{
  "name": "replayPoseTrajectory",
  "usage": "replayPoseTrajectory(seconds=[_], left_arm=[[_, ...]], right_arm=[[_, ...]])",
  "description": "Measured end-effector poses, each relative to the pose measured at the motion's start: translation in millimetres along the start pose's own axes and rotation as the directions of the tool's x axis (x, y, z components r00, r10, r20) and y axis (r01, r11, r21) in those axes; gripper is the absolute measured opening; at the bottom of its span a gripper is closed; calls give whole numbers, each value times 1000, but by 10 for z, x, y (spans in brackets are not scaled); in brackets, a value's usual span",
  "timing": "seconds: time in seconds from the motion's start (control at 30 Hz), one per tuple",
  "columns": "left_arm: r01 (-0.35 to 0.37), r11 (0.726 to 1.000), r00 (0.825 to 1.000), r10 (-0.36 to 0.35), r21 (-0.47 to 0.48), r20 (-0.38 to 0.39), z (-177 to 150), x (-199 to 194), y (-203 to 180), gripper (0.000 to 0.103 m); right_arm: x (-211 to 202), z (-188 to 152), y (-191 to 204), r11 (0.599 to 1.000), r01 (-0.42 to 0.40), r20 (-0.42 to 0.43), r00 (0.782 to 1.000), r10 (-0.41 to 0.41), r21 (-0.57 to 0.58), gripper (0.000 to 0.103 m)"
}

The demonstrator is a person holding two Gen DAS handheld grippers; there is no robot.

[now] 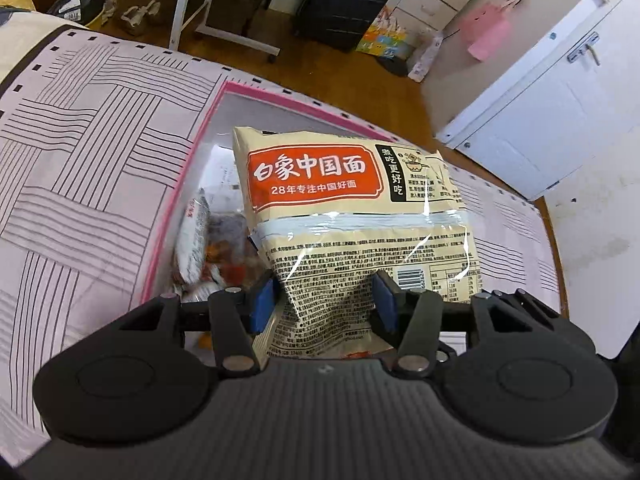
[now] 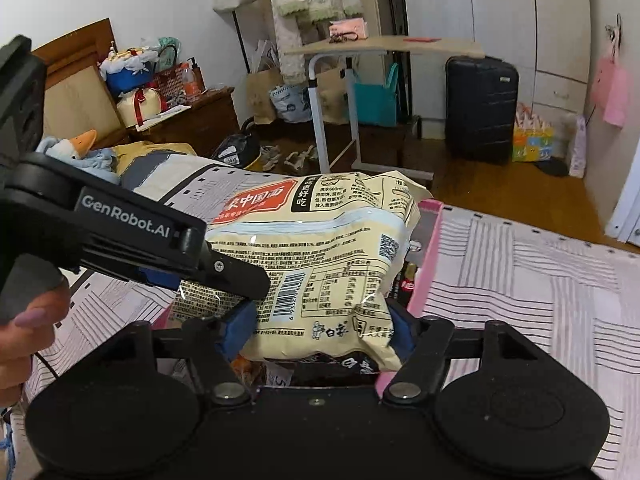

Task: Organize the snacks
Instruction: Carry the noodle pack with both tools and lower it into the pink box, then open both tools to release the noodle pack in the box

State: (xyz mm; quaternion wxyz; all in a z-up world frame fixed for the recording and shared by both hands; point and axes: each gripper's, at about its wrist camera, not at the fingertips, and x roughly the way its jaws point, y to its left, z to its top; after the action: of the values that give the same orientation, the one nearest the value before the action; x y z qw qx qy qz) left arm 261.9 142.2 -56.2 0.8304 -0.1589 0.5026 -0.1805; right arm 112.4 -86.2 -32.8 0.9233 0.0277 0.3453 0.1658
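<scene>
A large cream noodle multipack with an orange label is held over a pink-rimmed clear box on the bed. My left gripper is shut on the pack's near end, crumpling the wrapper between its blue pads. My right gripper is shut on the pack's other end; the left gripper shows there clamping the pack's left edge. Smaller snack packets lie in the box under the pack.
The box's pink rim sits on a striped pink bedspread. Beyond the bed's edge are wooden floor, a dark suitcase, a rolling side table, a white cabinet and bags.
</scene>
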Motion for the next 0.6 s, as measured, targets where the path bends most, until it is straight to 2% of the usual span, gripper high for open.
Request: replayPoseTrajectory(seconds=[0.23,0.33,0.53,0.6], left_arm=[[-66,998,997,66,-20,-38,200,457,270,51],[-77,996,996,76,-40,-48,217,588,350,50],[-136,990,990,135,36,36,129,511,238,52],[-141,988,989,138,58,53,87,415,173,52]], right_arm=[[516,-90,-62,999,-34,-57,998,34,9,71],[608,-112,-58,999,-34,-61,998,35,11,71],[521,-135,11,996,42,-8,999,-42,-80,71],[396,-149,-4,996,52,-1,999,-52,-73,71]])
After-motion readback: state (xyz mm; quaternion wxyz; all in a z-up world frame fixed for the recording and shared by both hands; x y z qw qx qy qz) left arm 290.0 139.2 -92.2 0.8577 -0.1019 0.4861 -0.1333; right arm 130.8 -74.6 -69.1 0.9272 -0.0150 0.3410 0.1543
